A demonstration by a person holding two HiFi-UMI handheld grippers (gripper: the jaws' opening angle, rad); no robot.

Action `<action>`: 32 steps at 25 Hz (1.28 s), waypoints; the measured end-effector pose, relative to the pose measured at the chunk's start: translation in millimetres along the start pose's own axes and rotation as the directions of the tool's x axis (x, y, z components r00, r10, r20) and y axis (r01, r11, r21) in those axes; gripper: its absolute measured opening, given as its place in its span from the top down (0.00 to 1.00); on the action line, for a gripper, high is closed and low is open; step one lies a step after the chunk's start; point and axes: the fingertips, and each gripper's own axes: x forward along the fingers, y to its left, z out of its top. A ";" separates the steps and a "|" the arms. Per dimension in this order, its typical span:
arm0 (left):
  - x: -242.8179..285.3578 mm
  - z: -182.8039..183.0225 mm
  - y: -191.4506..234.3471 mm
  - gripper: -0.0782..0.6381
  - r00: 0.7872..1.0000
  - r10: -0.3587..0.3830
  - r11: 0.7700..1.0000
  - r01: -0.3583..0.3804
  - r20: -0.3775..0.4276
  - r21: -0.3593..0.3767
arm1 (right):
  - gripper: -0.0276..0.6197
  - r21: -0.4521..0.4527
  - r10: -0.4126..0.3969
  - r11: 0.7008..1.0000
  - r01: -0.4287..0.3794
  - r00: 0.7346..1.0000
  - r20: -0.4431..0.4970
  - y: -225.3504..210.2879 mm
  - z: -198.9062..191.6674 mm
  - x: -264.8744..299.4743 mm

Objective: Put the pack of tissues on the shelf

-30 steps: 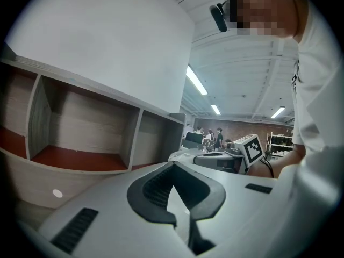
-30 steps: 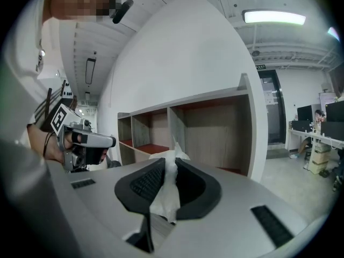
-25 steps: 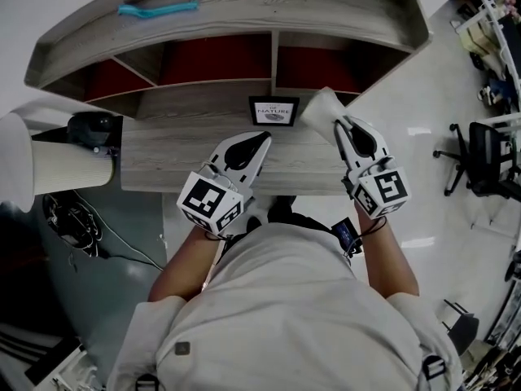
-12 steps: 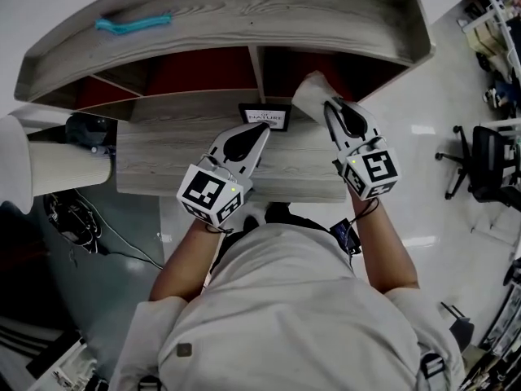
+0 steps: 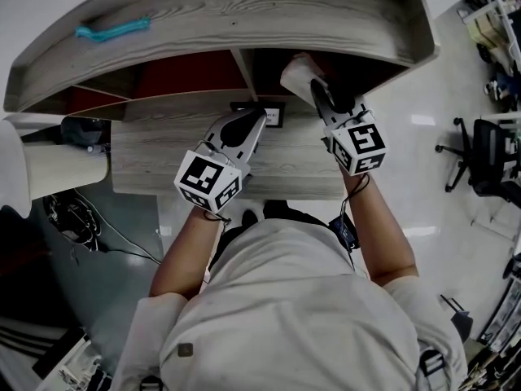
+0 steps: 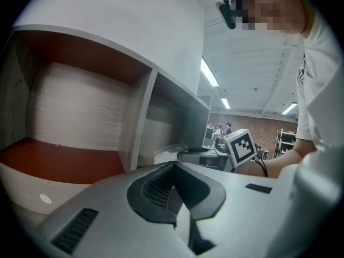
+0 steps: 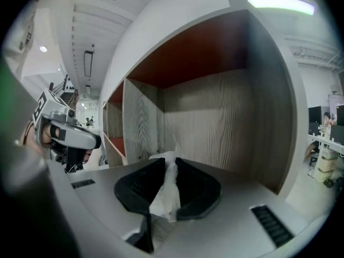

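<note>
The right gripper (image 5: 316, 88), fingers pinching the soft white pack of tissues (image 5: 296, 72), is now pushing beyond the grey wooden worktop (image 5: 163, 149) into the right compartment of the grey wooden shelf (image 5: 342, 6); release seems near; the left gripper (image 5: 257, 116), fingers pressed together and empty, is trailing.

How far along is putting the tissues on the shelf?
Done: the soft white tissue pack is picked up. In hand: the right gripper pinches it between its jaws before the right compartment of the grey wooden shelf. Remaining: set it down inside and release.
</note>
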 end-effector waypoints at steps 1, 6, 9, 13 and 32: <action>2.8 -1.7 2.0 0.87 1.000 0.001 1.000 -0.001 -0.004 -0.004 | 0.84 -0.005 -0.002 1.000 0.002 1.000 -0.008 -1.7 -2.5 3.4; 8.4 -6.5 7.9 0.87 1.000 0.006 1.000 -0.006 -0.014 -0.013 | 0.84 -0.016 -0.018 1.000 0.018 0.999 -0.032 -7.1 -10.6 17.5; 9.3 -9.6 11.5 0.87 1.000 0.010 1.000 -0.010 -0.019 -0.017 | 0.84 -0.027 -0.028 0.999 0.027 0.999 -0.045 -9.4 -15.9 24.9; 8.1 -11.0 13.9 0.87 1.000 0.014 1.000 -0.015 -0.020 -0.019 | 0.84 -0.025 -0.040 0.999 0.038 0.996 -0.081 -12.2 -26.5 34.5; -10.6 -14.6 15.7 0.87 0.999 -0.007 0.999 0.006 -0.034 -0.033 | 0.62 0.001 -0.102 0.995 0.102 0.991 -0.088 -22.3 -30.1 34.2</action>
